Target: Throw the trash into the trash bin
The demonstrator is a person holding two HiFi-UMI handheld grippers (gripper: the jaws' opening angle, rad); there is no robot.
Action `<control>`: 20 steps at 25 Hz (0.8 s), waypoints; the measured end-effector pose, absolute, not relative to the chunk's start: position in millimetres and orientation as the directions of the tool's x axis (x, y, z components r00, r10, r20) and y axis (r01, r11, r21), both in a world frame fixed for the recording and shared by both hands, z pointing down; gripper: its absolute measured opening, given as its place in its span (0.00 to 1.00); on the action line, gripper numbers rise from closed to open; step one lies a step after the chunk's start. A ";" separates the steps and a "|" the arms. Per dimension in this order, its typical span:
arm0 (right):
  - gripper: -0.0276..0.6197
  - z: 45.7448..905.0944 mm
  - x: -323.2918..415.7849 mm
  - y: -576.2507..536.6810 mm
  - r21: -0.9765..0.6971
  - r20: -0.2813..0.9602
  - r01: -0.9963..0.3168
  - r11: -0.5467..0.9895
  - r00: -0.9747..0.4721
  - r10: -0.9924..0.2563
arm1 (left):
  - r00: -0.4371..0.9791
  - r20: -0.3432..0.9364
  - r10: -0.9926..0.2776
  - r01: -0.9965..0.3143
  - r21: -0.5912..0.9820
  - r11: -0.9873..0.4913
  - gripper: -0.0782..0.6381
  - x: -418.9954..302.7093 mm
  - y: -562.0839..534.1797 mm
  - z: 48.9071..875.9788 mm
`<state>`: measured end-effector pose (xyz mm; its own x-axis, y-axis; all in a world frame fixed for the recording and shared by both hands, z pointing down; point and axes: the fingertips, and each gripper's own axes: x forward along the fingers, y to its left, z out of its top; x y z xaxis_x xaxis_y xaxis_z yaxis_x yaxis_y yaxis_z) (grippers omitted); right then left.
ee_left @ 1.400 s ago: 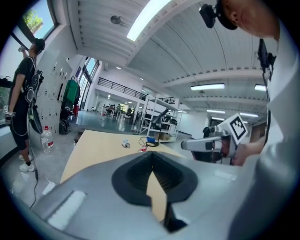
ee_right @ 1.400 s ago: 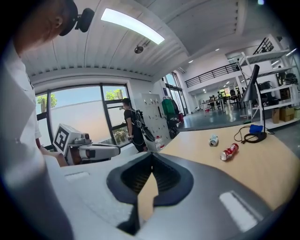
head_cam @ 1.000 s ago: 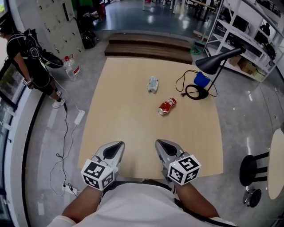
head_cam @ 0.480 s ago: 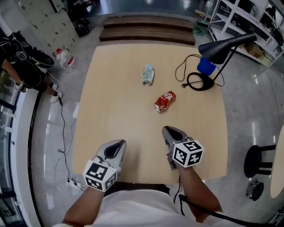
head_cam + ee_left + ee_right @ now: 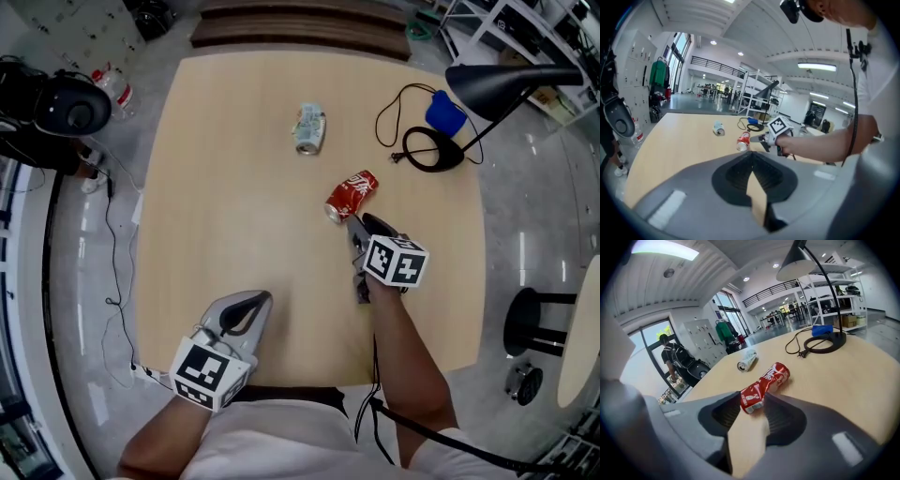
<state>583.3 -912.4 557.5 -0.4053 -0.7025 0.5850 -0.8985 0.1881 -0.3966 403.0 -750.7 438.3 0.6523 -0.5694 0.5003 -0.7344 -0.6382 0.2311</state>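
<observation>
- Can: red and crushed, lying on its side on the table. Its near end sits just between the jaw tips of the right gripper, and the rest of it runs ahead, away from the jaws.
- Right gripper: tilted down toward the tabletop. Its jaws have just been opening and now stand partly apart. The can's end is between them, but the pads do not appear to press on it, so nothing is held.
- Step in hand: judged to be the reach for the first piece of trash, with the grasp not yet made.
- Next move: ease a little further along the can so the pads flank its body, close on it, then lift. The dented, rounded wall may roll or slip if only the rim is pinched.
- Second can: pale and also crushed, well ahead and left of the right gripper. It is untouched.
- Left gripper: jaws together and empty, near the table's close edge, well behind the cans.
- Lamp: ahead and right of the right gripper, clear of the reach.
- Bin: in no view.
</observation>
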 end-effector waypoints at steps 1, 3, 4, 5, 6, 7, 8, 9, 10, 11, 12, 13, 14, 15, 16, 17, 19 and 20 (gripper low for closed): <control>0.31 560.2 585.0 -919.7 -0.410 0.588 -0.896 0.170 -0.402 -0.702 | 0.657 0.502 -0.562 -0.731 0.241 -0.639 0.11 403.6 -750.0 440.0; 0.36 564.1 588.1 -932.3 -0.435 0.598 -0.891 0.129 -0.393 -0.699 | 0.663 0.507 -0.551 -0.726 0.256 -0.639 0.11 403.1 -749.4 443.9; 0.40 566.4 590.0 -937.6 -0.443 0.606 -0.891 0.103 -0.382 -0.698 | 0.664 0.510 -0.546 -0.725 0.262 -0.637 0.11 401.4 -749.4 446.0; 0.42 569.2 592.0 -942.2 -0.449 0.615 -0.891 0.075 -0.368 -0.698 | 0.664 0.513 -0.544 -0.726 0.267 -0.634 0.11 398.8 -749.6 447.9; 0.43 572.8 594.0 -946.3 -0.451 0.625 -0.891 0.046 -0.352 -0.697 | 0.662 0.515 -0.544 -0.728 0.272 -0.629 0.11 395.6 -750.3 449.1; 0.45 577.2 596.2 -949.9 -0.450 0.638 -0.893 0.017 -0.335 -0.693 | 0.660 0.516 -0.546 -0.732 0.277 -0.623 0.11 392.5 -751.3 449.4; 0.46 582.3 598.3 -953.1 -0.446 0.653 -0.895 -0.008 -0.319 -0.687 | 0.658 0.515 -0.550 -0.736 0.282 -0.616 0.11 389.7 -752.5 449.1; 0.46 587.7 599.8 -955.7 -0.440 0.668 -0.898 -0.029 -0.306 -0.678 | 0.655 0.514 -0.553 -0.739 0.286 -0.610 0.11 387.5 -753.6 448.6; 0.46 592.8 600.3 -957.8 -0.434 0.681 -0.900 -0.043 -0.297 -0.669 | 0.654 0.513 -0.556 -0.742 0.289 -0.605 0.11 385.7 -754.5 448.3; 0.46 597.3 599.9 -959.7 -0.427 0.691 -0.903 -0.050 -0.290 -0.662 | 0.652 0.512 -0.558 -0.744 0.292 -0.601 0.11 384.4 -755.1 448.5; 0.47 600.6 598.6 -961.7 -0.419 0.698 -0.907 -0.051 -0.286 -0.657 | 0.652 0.512 -0.560 -0.745 0.295 -0.598 0.11 383.6 -755.4 449.1; 0.48 603.0 597.1 -964.1 -0.411 0.701 -0.910 -0.047 -0.282 -0.655 | 0.652 0.511 -0.560 -0.745 0.298 -0.596 0.11 383.4 -755.5 450.1; 0.49 604.5 595.7 -966.8 -0.404 0.701 -0.914 -0.044 -0.279 -0.656 | 0.653 0.511 -0.559 -0.745 0.302 -0.595 0.11 383.6 -755.4 451.5; 0.49 605.4 594.4 -969.1 -0.401 0.701 -0.915 -0.041 -0.278 -0.657 | 0.654 0.511 -0.557 -0.744 0.305 -0.594 0.11 384.1 -754.8 452.9; 0.49 606.2 592.9 -970.7 -0.400 0.701 -0.916 -0.038 -0.278 -0.657 | 0.656 0.512 -0.555 -0.744 0.309 -0.593 0.11 384.7 -753.6 454.1; 0.49 607.1 590.9 -971.8 -0.399 0.702 -0.916 -0.034 -0.282 -0.654 | 0.656 0.512 -0.554 -0.743 0.313 -0.592 0.11 385.2 -751.9 455.2; 0.49 608.4 585.0 -973.7 -0.396 0.707 -0.918 -0.013 -0.296 -0.642 | 0.655 0.514 -0.553 -0.744 0.316 -0.588 0.11 385.5 -748.5 456.1; 0.49 608.5 582.0 -975.1 -0.393 0.709 -0.920 0.002 -0.304 -0.637 | 0.654 0.515 -0.554 -0.745 0.315 -0.588 0.11 385.2 -747.6 455.9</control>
<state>582.0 -975.1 608.5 -0.3039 -0.6369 0.7085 -0.9196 0.0018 -0.3929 385.2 -747.6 455.9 0.6541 -0.5541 0.5149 -0.7455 -0.5877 0.3145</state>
